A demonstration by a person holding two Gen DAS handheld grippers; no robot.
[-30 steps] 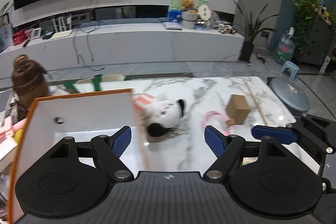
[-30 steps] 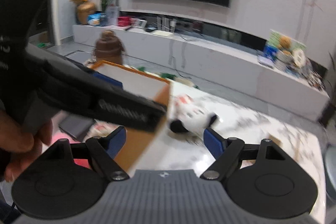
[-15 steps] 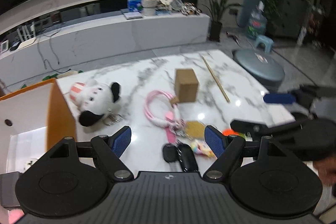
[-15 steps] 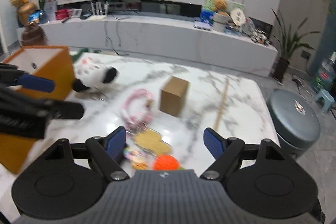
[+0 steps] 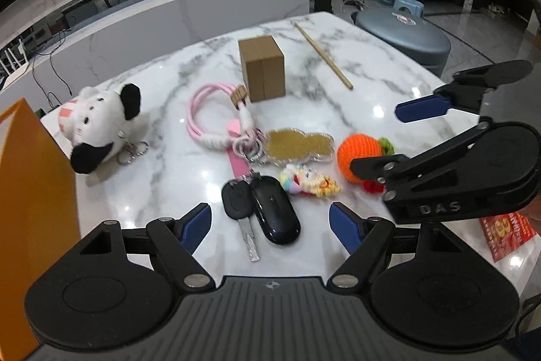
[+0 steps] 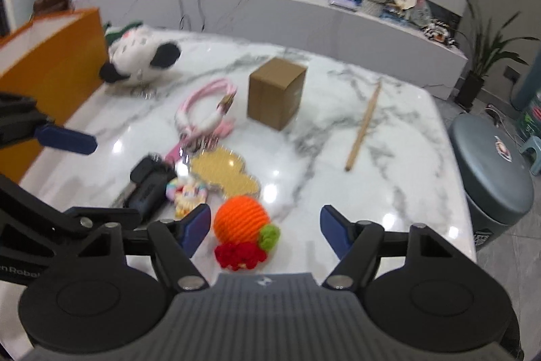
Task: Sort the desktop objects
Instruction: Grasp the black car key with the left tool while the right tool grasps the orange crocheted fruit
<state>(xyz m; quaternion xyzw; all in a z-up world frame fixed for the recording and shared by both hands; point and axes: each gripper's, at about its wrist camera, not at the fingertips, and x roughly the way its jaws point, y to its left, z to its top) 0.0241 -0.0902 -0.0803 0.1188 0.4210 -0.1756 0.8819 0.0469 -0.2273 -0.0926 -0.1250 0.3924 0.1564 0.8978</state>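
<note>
Left gripper (image 5: 270,222) jaws wide, empty, above black car keys (image 5: 262,208) on marble table (image 5: 372,97), right gripper (image 6: 263,225) marked "DAS", jaws closing around, not touching, orange crochet ball (image 6: 241,219), red packet (image 5: 507,234) print illegible.

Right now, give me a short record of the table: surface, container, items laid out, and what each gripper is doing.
surface: white marble table
container: orange box, table's left edge
items: plush toy, cardboard box, wooden stick, pink cord, car keys, crochet orange
left gripper: open, above car keys, holding nothing
right gripper: jaws closing, crochet orange between them, not yet pressed
</note>
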